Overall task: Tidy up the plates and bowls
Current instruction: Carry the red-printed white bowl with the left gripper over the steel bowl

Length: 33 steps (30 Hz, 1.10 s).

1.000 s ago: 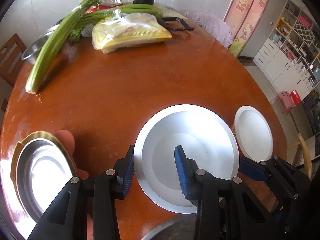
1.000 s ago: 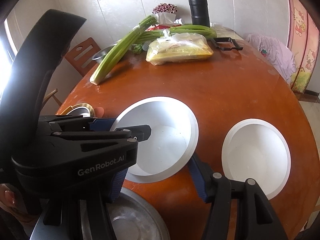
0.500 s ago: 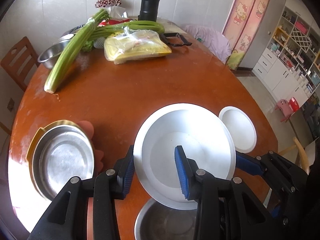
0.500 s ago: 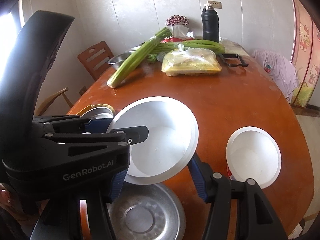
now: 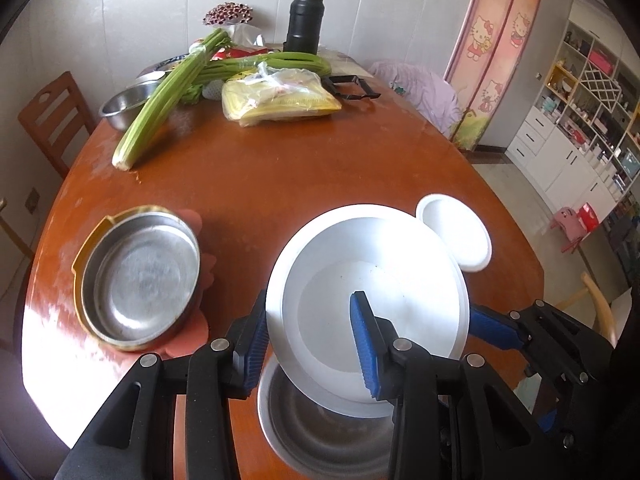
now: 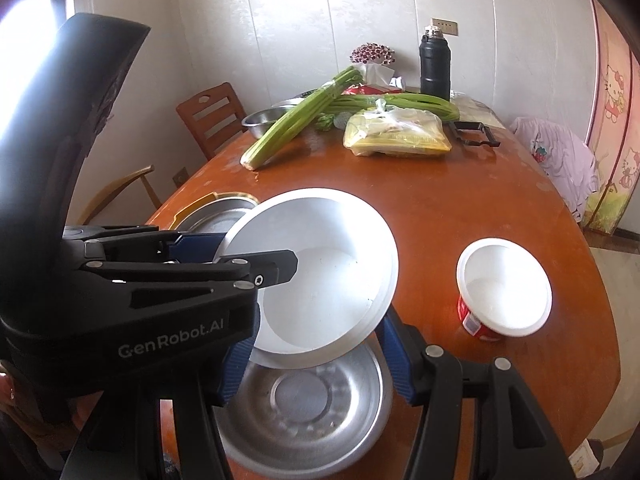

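A large white bowl [image 5: 384,276] hangs tilted above the brown table [image 5: 280,176], held from both sides. My left gripper [image 5: 308,344] is shut on its left rim, one blue pad outside and one inside. My right gripper [image 6: 316,356] is shut on the near right rim; it also shows in the left wrist view as the right gripper [image 5: 496,328]. Below the white bowl [image 6: 320,272], at the near table edge, sits a steel bowl [image 6: 304,400]. A steel plate [image 5: 140,276] rests in a gold-rimmed dish at the left. A small white bowl [image 6: 504,288] with a red outside stands to the right.
At the far end lie celery stalks [image 5: 160,108], a yellow bag [image 5: 280,100], a black flask [image 5: 304,20], a black handle [image 5: 352,88] and another steel bowl [image 5: 124,104]. A wooden chair [image 5: 52,116] stands at the left. A pink mat [image 5: 196,224] lies under the gold-rimmed dish.
Both grippers have risen and drawn back toward the near table edge with the white bowl. The steel bowl has come into view beneath it.
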Each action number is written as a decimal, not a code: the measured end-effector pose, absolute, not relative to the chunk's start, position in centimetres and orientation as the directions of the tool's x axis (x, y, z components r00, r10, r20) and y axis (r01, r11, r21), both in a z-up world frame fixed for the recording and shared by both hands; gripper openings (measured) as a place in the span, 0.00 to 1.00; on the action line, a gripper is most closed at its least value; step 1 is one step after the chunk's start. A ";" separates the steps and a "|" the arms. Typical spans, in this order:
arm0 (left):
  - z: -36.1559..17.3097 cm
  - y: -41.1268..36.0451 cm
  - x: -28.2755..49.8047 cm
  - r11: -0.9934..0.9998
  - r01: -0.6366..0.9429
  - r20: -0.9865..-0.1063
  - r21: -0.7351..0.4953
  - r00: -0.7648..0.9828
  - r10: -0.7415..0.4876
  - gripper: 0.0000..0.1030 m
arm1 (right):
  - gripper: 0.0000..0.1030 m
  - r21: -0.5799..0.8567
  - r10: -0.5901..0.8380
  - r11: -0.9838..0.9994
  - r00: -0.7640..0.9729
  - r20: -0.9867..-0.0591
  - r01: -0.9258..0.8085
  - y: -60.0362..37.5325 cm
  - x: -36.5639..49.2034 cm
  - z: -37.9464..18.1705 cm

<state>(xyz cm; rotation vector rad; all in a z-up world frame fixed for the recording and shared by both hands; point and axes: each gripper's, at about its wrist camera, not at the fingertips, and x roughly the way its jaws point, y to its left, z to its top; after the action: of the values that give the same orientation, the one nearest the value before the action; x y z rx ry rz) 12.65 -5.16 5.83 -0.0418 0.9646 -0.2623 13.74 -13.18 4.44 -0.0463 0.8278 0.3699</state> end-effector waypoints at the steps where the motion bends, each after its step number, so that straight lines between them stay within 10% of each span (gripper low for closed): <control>1: 5.7 -5.2 12.3 0.968 0.202 -0.807 -0.150 0.541 -0.237 0.39 | 0.58 0.098 0.303 0.934 0.616 -0.727 -0.343 -13.2 13.4 4.4; 33: 1.6 -5.3 7.2 0.981 0.157 -0.845 -0.110 0.505 -0.176 0.40 | 0.58 0.099 0.322 0.909 0.535 -0.781 -0.404 -12.7 9.3 0.7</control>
<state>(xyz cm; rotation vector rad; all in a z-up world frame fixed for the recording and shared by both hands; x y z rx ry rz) 7.23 -5.25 1.56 -0.0203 1.0215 -0.2009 9.28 -12.71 0.74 -0.0979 0.9084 0.4335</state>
